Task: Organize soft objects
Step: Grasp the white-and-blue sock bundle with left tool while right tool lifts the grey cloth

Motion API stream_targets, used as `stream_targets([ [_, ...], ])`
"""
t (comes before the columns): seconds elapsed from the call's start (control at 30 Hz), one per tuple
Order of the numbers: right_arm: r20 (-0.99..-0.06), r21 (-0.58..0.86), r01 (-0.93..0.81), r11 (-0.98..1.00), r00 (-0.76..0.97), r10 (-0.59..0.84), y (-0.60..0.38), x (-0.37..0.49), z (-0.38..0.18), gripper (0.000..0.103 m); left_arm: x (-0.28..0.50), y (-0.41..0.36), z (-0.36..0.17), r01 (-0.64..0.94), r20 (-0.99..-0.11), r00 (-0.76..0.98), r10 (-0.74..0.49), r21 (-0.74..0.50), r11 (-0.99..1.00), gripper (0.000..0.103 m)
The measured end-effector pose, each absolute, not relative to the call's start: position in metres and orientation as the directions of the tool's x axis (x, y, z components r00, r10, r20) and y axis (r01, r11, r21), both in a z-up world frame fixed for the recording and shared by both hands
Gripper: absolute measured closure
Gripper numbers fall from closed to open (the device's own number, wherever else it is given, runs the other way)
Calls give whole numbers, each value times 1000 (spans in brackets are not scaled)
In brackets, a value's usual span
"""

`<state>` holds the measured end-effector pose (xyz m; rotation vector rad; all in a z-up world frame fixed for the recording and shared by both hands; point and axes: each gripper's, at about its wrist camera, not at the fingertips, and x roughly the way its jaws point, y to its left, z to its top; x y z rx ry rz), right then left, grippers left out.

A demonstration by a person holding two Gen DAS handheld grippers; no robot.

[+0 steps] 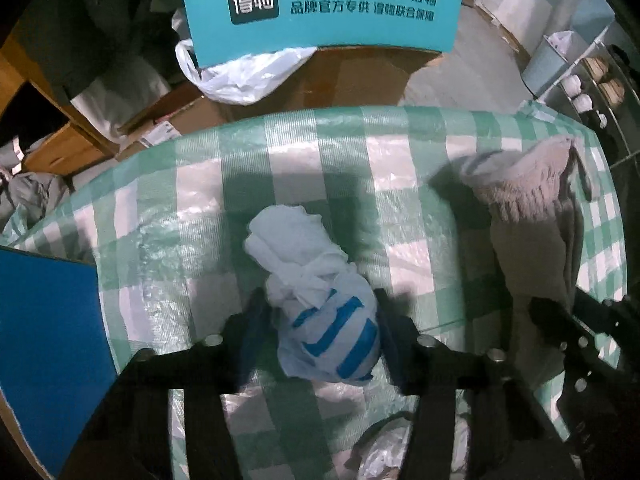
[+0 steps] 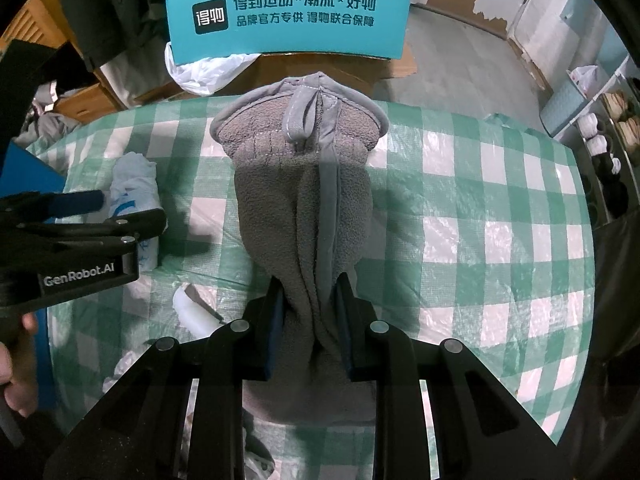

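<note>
Pinching a bunched grey fleece cloth with a lighter grey hem and hanging loop (image 2: 304, 208), the right gripper (image 2: 309, 312) has its two blue-padded fingers nearly together with the fabric squeezed between them. The fleece runs forward from the jaws and drapes over a green-and-white checked plastic table cover (image 2: 480, 208), looped end farthest from the fingers.

The left gripper (image 1: 320, 320) points steeply down; its jaws sit about halfway apart on either side of a crumpled white plastic bag with blue stripes (image 1: 316, 292). Both pads lie right against the bag's sides; whether they actually press it cannot be told from the left wrist view. The bag rests on the checked cover and extends ahead of the fingertips.

In the right wrist view the left gripper (image 2: 132, 208) shows to the left of the right claw, the same bag (image 2: 134, 188) at its tip, and a hand (image 2: 18, 364) holds its handle at the left edge.

Beyond both claws, past the table edge, stands a teal cardboard box with white printing (image 1: 324, 16) on a brown carton (image 1: 340, 80), with a loose white plastic bag (image 1: 236, 76) beside it. A blue flat panel (image 1: 44, 320) lies left of the left claw.
</note>
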<state>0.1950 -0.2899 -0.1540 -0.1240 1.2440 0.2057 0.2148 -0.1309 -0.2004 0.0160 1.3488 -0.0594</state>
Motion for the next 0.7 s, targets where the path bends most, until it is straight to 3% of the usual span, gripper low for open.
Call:
stream_targets([
  [0.2,-945,18,-226,974,313,90,-288,194,-150,81,208,-126,-194,65,-970,238,-56,-42,997,54],
  [0.7,-917,14,-244,970,383,109,-282,178,-110,81,172,-124,-146,142,-942,335,-4,46,989,55],
])
